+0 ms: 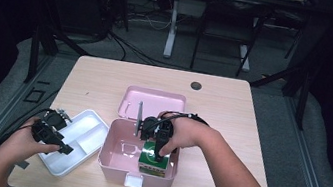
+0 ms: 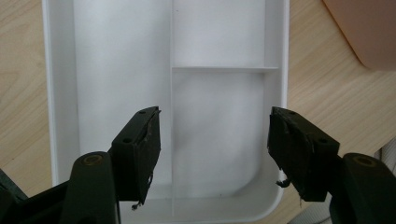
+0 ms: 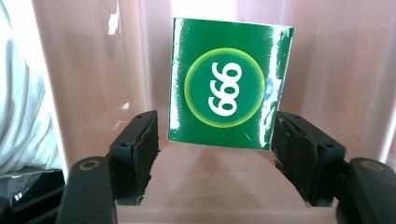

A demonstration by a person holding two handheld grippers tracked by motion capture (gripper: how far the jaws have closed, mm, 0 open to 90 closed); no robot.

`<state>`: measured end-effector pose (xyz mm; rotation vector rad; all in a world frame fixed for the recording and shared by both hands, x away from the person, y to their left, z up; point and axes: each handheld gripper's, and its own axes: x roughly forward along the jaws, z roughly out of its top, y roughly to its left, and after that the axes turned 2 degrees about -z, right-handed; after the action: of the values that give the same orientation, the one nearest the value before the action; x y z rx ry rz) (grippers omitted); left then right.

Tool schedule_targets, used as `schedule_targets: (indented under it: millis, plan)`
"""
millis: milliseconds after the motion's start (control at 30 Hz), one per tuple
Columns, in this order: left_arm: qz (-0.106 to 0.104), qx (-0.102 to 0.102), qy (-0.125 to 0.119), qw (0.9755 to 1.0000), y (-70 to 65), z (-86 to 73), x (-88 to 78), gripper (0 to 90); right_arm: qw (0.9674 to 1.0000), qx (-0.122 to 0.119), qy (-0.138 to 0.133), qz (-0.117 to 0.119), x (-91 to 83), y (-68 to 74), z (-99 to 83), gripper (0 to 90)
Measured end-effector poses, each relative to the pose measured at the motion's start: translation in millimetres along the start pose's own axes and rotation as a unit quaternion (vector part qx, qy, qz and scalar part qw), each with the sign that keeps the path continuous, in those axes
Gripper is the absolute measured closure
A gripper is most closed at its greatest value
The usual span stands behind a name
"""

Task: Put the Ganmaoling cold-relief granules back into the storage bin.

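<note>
Nearest the person, at the left, the left gripper (image 1: pixel 56 143) hovers over the white divided tray (image 1: pixel 76 146), jaws spread wide with nothing between them. To its right, the right gripper (image 1: pixel 159 154) reaches down into the pink storage box (image 1: pixel 115 162), where a green carton (image 1: pixel 153 162) stands against the box's near right wall. In the right gripper view the carton (image 3: pixel 229 84) sits between the jaws (a gap shows on both sides, so the pads are not yet pressing on it). Judged step: closing on the carton to lift it out. Next move calls for squeezing evenly on both side faces, then a straight lift clear of the pink walls. The carton's face reads "999" in white on a lime-ringed green disc. Beyond the box lies its pink lid (image 1: pixel 153 104), on the wooden table (image 1: pixel 223 107).
</note>
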<state>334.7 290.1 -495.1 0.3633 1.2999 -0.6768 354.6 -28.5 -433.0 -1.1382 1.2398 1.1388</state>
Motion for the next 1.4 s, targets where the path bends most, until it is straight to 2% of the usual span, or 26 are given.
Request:
schedule_targets:
  millis: [167, 433, 533, 600, 733, 833, 933, 1033, 1167, 1400]
  plan:
    - [0.0, 0.003, -0.001, 1.0, -0.6, 0.4, 0.5, 34.9, 1.0, 0.002, 0.003, -0.004, 2.3, 0.0, -0.4, 27.8]
    - [0.003, 0.003, -0.001, 1.0, -0.6, -0.1, 0.3, 34.9, 0.9998, 0.01, -0.014, -0.008, -9.4, 1.0, -9.2, 27.6]
    - [0.004, 0.006, 0.001, 1.0, -1.4, 0.8, 0.4, 34.9, 0.9995, 0.012, -0.019, -0.021, -14.1, 3.4, -12.7, 27.3]
    - [0.003, 0.007, -0.001, 1.0, -2.0, 1.2, 0.2, 34.9, 0.9995, 0.009, -0.022, -0.02, -14.0, 4.6, -12.6, 26.8]
    - [0.005, 0.008, -0.001, 1.0, -1.5, 0.9, -0.1, 34.9, 0.9995, 0.012, -0.021, -0.022, -7.4, 5.7, -10.7, 26.0]
    - [0.004, 0.01, 0.0, 0.9999, -1.1, 0.8, 0.9, 35.6, 0.9994, 0.021, -0.025, -0.013, -1.7, 4.5, -9.7, 26.0]
    - [0.005, 0.011, 0.002, 0.9999, -1.6, 1.0, 2.2, 36.4, 0.9995, 0.018, -0.018, -0.016, 5.3, 4.7, -8.8, 24.8]
    - [0.007, 0.013, 0.001, 0.9999, -1.9, 1.1, 2.4, 36.9, 0.9994, 0.026, -0.017, -0.014, 12.3, 4.1, -7.9, 21.8]
    - [0.01, 0.019, 0.005, 0.9998, -2.9, 1.6, 3.2, 38.0, 0.9995, 0.024, -0.015, -0.013, 16.8, 5.3, -8.9, 22.1]
    - [0.02, 0.026, 0.022, 0.9992, -3.3, 2.0, 6.8, 41.0, 0.9988, 0.03, -0.034, -0.02, -1.3, 8.8, -19.5, 25.1]
